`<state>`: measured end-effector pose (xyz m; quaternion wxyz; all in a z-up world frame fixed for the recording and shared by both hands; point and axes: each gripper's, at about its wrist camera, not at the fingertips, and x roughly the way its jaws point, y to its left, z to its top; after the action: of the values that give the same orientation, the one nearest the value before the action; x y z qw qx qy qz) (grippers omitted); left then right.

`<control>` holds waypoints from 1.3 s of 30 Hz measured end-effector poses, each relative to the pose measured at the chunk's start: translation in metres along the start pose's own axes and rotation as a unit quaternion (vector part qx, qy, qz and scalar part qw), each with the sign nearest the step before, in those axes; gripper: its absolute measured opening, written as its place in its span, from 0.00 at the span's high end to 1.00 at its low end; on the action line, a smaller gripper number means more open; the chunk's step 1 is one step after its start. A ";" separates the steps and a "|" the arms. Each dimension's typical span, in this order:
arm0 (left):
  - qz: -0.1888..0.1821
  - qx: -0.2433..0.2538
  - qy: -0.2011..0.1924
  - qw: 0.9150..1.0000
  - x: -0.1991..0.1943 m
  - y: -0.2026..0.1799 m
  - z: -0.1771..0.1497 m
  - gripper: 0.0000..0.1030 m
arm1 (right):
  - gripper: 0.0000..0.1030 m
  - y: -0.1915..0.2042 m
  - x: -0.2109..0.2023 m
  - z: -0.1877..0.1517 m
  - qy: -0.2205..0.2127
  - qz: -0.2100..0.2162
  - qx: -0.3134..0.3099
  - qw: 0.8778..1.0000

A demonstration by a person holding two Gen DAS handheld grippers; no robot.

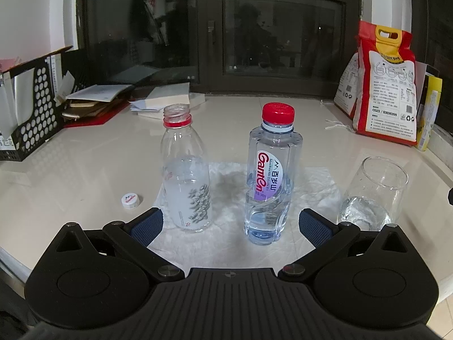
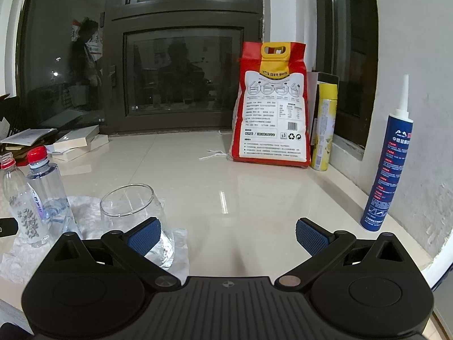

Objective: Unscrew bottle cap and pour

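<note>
the pale glossy table [image 1: 85, 164] spreads ahead of both sets of jaws, and a dark window [image 1: 283, 34] stands far beyond them. a red and white sack [image 2: 270, 110] stands upright far ahead of the right jaws, with a yellow can [image 2: 322, 133] just beside it. a blue and white tube [image 2: 386, 170] with a long nozzle stands upright off to the right of the right jaws, against the wall. far ahead and left of the left jaws lie stacked books [image 1: 167, 99] and a black perforated rack [image 1: 34, 113].

a crumpled white paper towel [image 1: 317, 189] lies flat just ahead of the left jaws. the left gripper [image 1: 229, 225] has its jaws spread wide and grips nothing. just ahead of their gap, nearer the right finger, the capped bottle [image 1: 269, 172] stands upright on the towel, its red cap [image 1: 278, 113] on, water in the lower part. just ahead of the left finger stands the open bottle [image 1: 185, 170], capless, with cloudy liquid in it. the two bottles stand near each other, apart.

the right gripper [image 2: 228, 236] also has its jaws wide and bare. the glass [image 2: 136, 215] stands upright just beyond its left finger, outside the gap, some water in the bottom; from the left wrist view it stands right of the right finger.

a small white cap [image 1: 130, 200] lies on the table left of the left jaws, apart from the open bottle.
</note>
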<state>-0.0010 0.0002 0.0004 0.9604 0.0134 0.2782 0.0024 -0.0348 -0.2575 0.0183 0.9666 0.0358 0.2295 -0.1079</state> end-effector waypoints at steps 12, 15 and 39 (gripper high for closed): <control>-0.006 0.003 0.004 1.000 0.001 0.000 -0.002 0.00 | 0.00 0.006 -0.004 -0.005 -0.003 -0.002 -0.001 1.000; -0.006 0.006 0.004 1.000 0.001 -0.001 -0.002 0.00 | 0.00 0.004 -0.002 -0.004 -0.002 -0.001 -0.001 1.000; -0.016 0.009 0.017 1.000 0.010 -0.004 -0.006 0.00 | 0.00 0.008 -0.002 -0.008 -0.004 0.008 -0.010 1.000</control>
<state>0.0045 -0.0032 -0.0097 0.9552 0.0174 0.2950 -0.0155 -0.0381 -0.2486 0.0117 0.9687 0.0275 0.2264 -0.0981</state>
